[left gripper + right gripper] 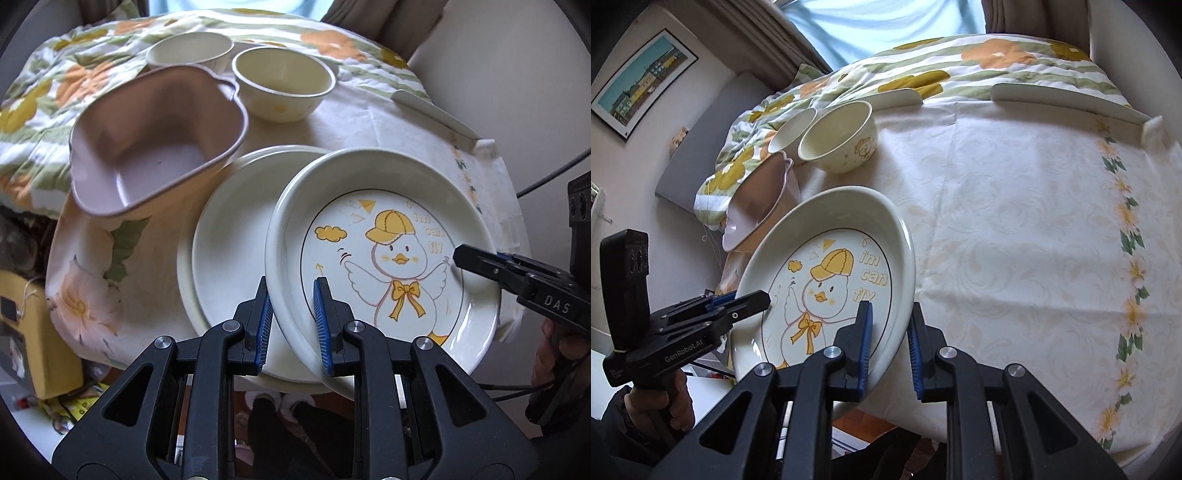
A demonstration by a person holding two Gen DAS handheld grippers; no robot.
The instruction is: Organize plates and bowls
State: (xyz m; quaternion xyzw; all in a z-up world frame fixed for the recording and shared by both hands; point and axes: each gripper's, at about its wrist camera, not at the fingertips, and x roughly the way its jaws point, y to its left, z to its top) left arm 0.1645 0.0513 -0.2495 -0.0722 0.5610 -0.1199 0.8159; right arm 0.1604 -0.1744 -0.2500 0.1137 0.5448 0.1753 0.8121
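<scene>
Cream duck plate [388, 258] is hanging tilted over the plain plates [229, 251], both my jaws clenching its rim, so I'm judging plate stacking nearly done, the three bowls [284, 85] remaining unsorted behind.

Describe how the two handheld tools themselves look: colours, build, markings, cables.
Both tools are matte black plastic with triangular cut-outs in the linkage arms, silver round pivot pins, and blue ribbed pads lining each finger. The left tool carries white "GenRobot.AI" lettering on its body and a black boxy module on top. The right tool shows white "DAS" lettering, with thin black cables trailing behind it. A dark sleeve shows at the left hand.
</scene>
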